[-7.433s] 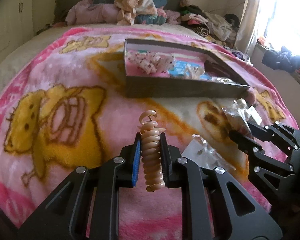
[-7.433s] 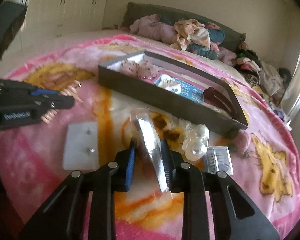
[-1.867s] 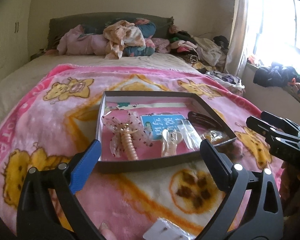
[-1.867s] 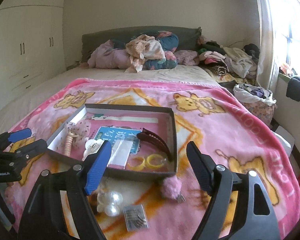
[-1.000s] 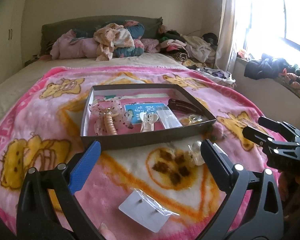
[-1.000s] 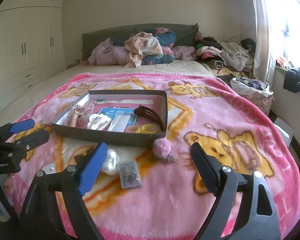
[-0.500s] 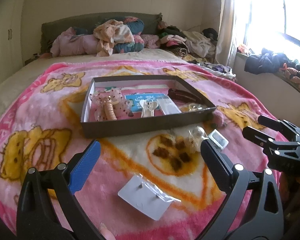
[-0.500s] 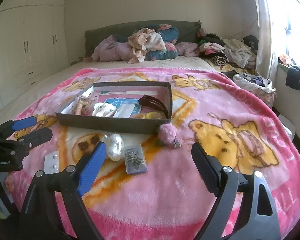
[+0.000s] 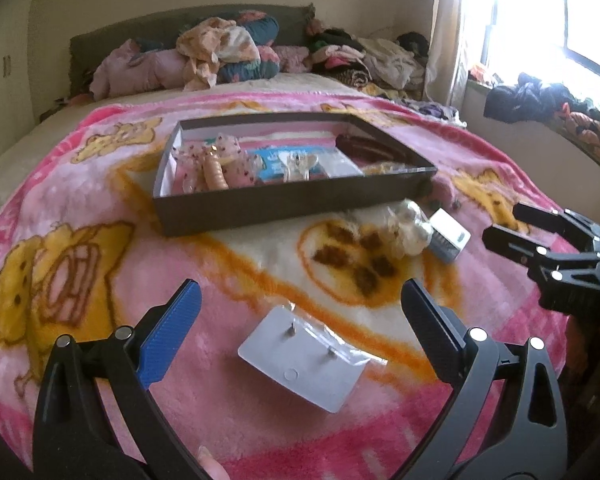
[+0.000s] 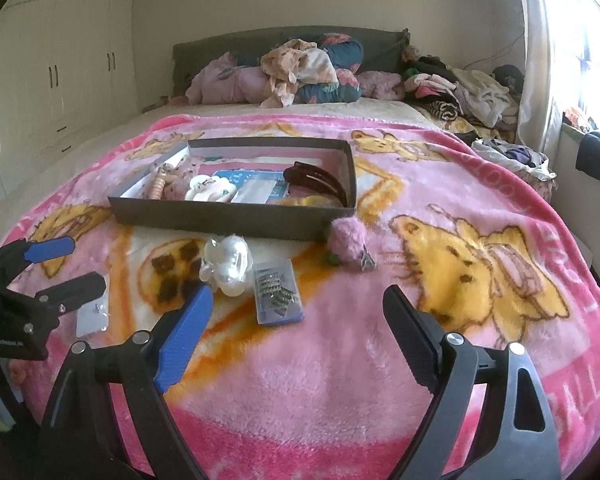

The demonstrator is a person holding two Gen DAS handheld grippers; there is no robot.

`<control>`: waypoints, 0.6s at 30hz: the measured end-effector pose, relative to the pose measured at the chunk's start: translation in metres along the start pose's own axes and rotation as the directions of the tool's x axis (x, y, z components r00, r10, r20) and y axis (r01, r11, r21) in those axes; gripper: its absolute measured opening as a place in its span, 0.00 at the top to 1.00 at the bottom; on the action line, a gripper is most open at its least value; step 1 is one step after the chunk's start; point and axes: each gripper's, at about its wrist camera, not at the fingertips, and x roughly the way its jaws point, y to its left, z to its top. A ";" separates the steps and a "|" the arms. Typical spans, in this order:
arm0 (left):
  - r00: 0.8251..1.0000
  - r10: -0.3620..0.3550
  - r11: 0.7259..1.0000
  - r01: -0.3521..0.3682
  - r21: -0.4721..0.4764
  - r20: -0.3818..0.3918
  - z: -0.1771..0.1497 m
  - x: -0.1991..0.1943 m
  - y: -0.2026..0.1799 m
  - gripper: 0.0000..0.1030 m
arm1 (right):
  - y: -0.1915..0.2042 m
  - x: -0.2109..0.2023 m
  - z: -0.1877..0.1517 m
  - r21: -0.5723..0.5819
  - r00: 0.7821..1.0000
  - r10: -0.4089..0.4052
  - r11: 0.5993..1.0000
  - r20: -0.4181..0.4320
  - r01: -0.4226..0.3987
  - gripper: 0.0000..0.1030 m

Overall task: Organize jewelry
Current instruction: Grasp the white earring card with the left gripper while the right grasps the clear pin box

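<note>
A dark shallow box (image 9: 284,204) (image 10: 236,220) on the pink blanket holds a peach spiral hair tie (image 9: 214,170), a white clip (image 10: 210,192), a blue card (image 10: 252,182) and a brown hair clip (image 10: 316,180). My left gripper (image 9: 300,324) is open, just above a white earring card (image 9: 304,354) in a clear bag. My right gripper (image 10: 296,326) is open over a small clear case of pins (image 10: 278,298). A bag of pearl pieces (image 10: 228,266) and a pink pom-pom (image 10: 348,240) lie in front of the box.
Piles of clothes (image 10: 300,68) lie at the head of the bed. White wardrobes (image 10: 52,64) stand at the left, a window sill with clothes (image 9: 548,100) at the right. The blanket's near edge falls off below both grippers.
Both grippers have let go of the spiral hair tie and the clear bag, which now lie in the box. Both have pulled back and lowered toward the loose items in front of it.
</note>
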 end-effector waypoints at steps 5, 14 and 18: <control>0.999 -0.013 1.000 0.014 0.020 -0.038 -0.010 0.011 -0.001 0.11 | -0.001 0.010 -0.003 -0.009 1.000 -0.004 1.000 -0.025 0.004 0.18; 0.997 -0.023 0.999 0.026 0.037 -0.076 -0.019 0.025 0.000 0.11 | -0.002 0.036 -0.003 -0.035 0.995 -0.022 0.999 -0.093 0.019 0.20; 0.996 -0.014 0.999 0.019 0.051 -0.089 -0.020 0.028 0.000 0.19 | -0.005 0.050 0.000 -0.024 0.992 -0.008 1.000 -0.125 0.005 0.29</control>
